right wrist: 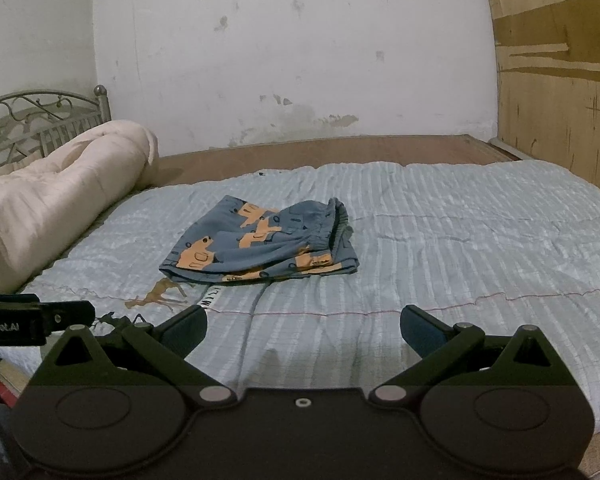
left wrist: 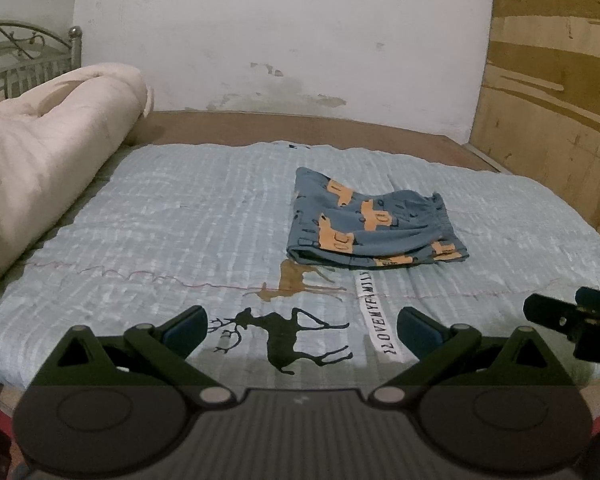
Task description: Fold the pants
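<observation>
- At the far left of both views, a rolled cream quilted duvet (left wrist: 48, 152) lies along the edge of the bed, with a grey wrought-iron headboard (right wrist: 32, 120) behind it in the upper left.
- Across the middle spreads a pale blue ribbed bedspread (left wrist: 160, 216); in the left wrist view a black stag print (left wrist: 288, 340) and a tan deer print (left wrist: 296, 280) sit lower centre, with a white lettered label strip (left wrist: 376, 320) just right of them.
- The blue cotton pants printed with orange vehicles (left wrist: 368, 224) lie right of centre in the left wrist view and left of centre in the right wrist view (right wrist: 260, 244), on the bedspread, touched by neither tool.
- They look already doubled into a compact, roughly square bundle with stacked layers at the near edge and the gathered waistband at the right side. I judge the folding essentially done; at most a little smoothing or squaring of edges remains.
- The left gripper (left wrist: 302, 330), bottom centre of its own view, has its jaws spread wide with nothing between them, well short of the pants.
- The right gripper (right wrist: 302, 330) is likewise wide open and empty, over bare bedspread; its body shows at the right edge of the left wrist view.
- At the far right stands a brown plywood wall panel (right wrist: 560, 80).
</observation>
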`<state>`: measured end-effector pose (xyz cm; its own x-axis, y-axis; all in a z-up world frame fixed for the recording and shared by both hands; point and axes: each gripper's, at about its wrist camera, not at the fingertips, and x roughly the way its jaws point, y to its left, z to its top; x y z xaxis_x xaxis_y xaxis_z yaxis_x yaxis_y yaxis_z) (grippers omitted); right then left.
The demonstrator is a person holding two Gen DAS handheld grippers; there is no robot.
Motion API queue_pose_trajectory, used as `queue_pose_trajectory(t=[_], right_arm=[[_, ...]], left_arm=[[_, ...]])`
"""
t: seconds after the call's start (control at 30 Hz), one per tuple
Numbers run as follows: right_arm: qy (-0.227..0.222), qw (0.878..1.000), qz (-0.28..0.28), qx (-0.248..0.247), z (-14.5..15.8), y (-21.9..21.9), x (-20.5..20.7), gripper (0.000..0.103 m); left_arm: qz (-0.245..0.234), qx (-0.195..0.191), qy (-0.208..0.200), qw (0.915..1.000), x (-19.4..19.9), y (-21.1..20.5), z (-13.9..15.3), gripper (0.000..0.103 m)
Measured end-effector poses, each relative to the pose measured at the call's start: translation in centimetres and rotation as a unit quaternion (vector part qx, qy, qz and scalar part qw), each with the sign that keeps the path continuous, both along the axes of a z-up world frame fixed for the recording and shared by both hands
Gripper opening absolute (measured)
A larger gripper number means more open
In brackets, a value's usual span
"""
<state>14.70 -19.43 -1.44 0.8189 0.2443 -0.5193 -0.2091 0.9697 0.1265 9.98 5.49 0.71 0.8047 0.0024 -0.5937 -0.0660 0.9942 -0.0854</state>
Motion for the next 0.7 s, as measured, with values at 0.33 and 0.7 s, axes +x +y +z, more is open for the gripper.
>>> queue_pose_trajectory(t=[0.33,0.7], right_arm=[[0.005,1.000,0.002,-0.001,-0.30,0.05,0.28,0.102],[0.015,1.000,0.002,-0.003,-0.77,0.07,0.69,0.102]], left_arm=[[0.004,0.002,-0.021,0.9998,-0.33,0.01,0.43,0.103],[0.003,0.003,-0.024,0.9997,-0.14,-0.12,0.21,0.103]])
